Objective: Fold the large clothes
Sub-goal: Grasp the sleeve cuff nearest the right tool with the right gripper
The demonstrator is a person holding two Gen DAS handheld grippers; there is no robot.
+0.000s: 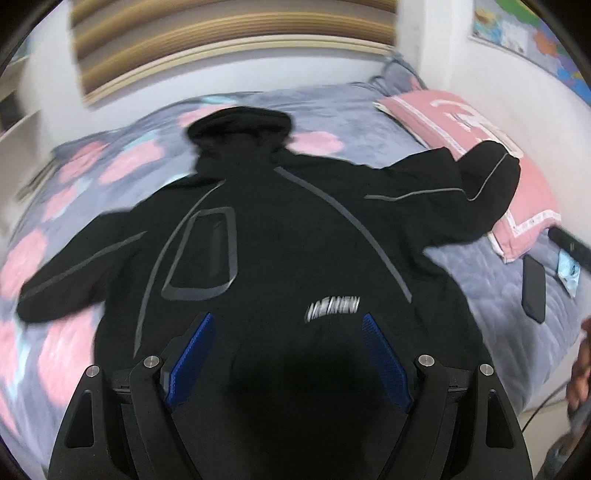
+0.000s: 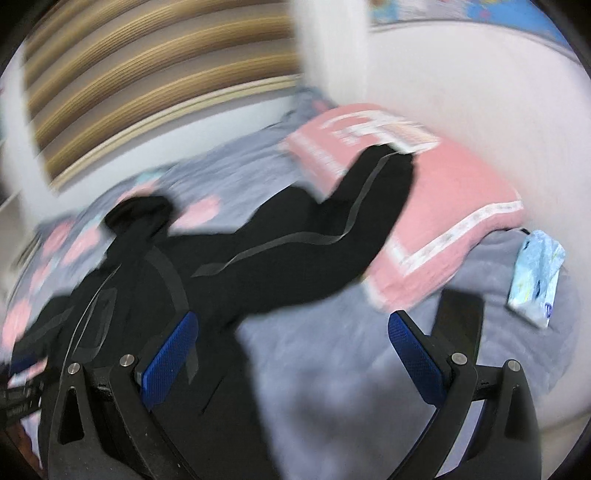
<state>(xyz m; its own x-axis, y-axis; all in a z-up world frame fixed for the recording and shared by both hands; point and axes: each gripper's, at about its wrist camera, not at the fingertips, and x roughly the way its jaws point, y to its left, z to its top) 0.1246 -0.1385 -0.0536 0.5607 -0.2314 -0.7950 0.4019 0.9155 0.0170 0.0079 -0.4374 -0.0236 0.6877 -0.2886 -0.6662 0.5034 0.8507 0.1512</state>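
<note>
- The left hand-held gripper (image 1: 286,354) hangs just over the bottom edge of the black jacket (image 1: 280,236). Its blue pads are wide apart and hold nothing.
- The right hand-held gripper (image 2: 291,354) is wide too, and empty. It hangs over the bed beside the jacket, near the right edge of the jacket.
- The jacket lies spread out flat on the bed (image 1: 373,125), with grey stripes and a small white label showing.
- Both sleeves stick out to the sides, and the hood (image 1: 240,125) points away at the far end of the jacket.
- The far end of the right sleeve (image 2: 373,188) rests on a pink pillow (image 2: 454,206).
- I think no fold is made yet. The sleeves need to come in, and then the body needs folding over.
- A dark phone (image 1: 533,291) and a pale blue packet (image 2: 537,273) lie on the bed to the right of the jacket, near the pillow.
- The blanket is grey-blue with pink spots (image 1: 317,142).
- Past the jacket there is a white wall and brown wooden slats (image 1: 229,33). A colourful poster (image 1: 535,40) hangs on the wall.
- Both pictures are blurry.
</note>
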